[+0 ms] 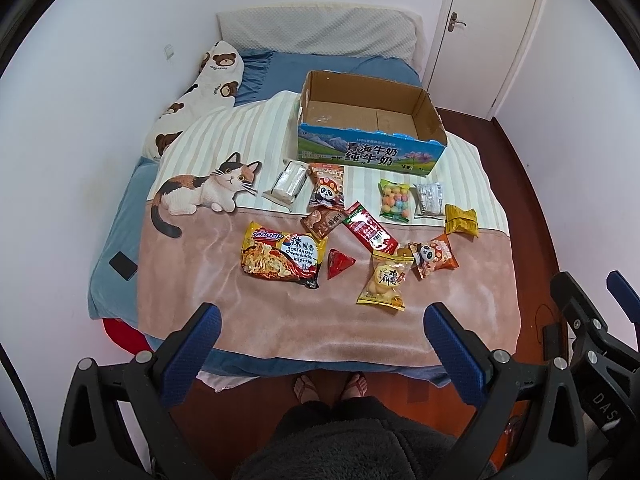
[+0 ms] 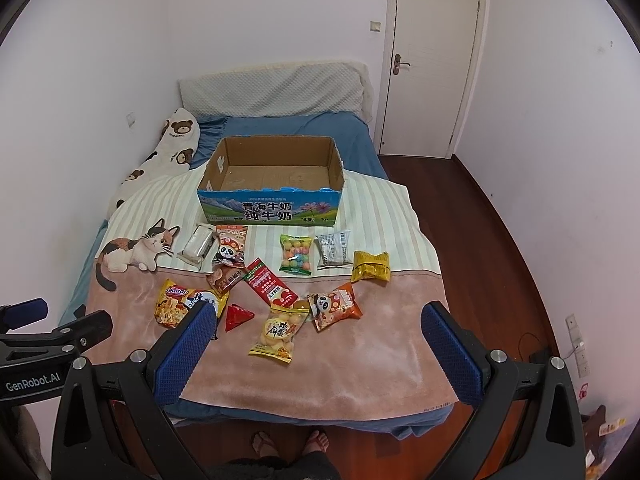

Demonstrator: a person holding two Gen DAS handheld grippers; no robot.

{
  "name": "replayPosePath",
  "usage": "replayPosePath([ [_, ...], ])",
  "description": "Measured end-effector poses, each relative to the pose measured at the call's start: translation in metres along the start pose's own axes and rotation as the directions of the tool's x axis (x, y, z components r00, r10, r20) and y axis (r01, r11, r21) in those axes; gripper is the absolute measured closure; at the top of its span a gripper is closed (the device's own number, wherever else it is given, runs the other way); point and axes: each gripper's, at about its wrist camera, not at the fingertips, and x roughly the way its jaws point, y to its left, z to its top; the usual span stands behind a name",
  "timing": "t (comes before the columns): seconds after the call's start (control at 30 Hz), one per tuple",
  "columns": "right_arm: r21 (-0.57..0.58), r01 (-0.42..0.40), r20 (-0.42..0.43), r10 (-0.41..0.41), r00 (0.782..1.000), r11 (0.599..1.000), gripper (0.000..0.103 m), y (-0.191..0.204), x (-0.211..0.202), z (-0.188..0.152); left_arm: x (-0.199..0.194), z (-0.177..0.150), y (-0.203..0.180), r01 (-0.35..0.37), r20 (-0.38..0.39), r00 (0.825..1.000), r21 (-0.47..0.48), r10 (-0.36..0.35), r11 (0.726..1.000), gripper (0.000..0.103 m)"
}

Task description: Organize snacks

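Hovering short of the bed's foot, the left gripper (image 1: 322,320) and right gripper (image 2: 318,320) both hang with jaws spread wide, holding nothing; small snack packets lie scattered on the pink cat-print blanket (image 2: 380,360), just before the empty open-topped cardboard milk box (image 2: 276,184); start, I judge, with the nearest yellow egg-biscuit packet (image 2: 280,334); its long axis runs towards the box, tilted slightly right, so pinch across its narrow width.
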Motion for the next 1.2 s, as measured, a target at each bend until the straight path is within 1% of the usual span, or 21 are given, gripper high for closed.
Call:
replayPosePath([
  [0.73, -0.004, 0.008, 0.017, -0.008, 1.0, 1.0, 0.0, 0.002, -0.009, -0.005, -0.001, -0.001, 0.001, 0.003, -0.005, 1.0, -0.002, -0.003, 1.0, 0.0],
  [1.2, -0.003, 0.009, 0.028, -0.009, 1.0, 1.0, 0.0, 0.003, -0.015, -0.007, -0.011, -0.009, 0.006, 0.009, 0.007, 1.0, 0.001, -0.009, 1.0, 0.0],
])
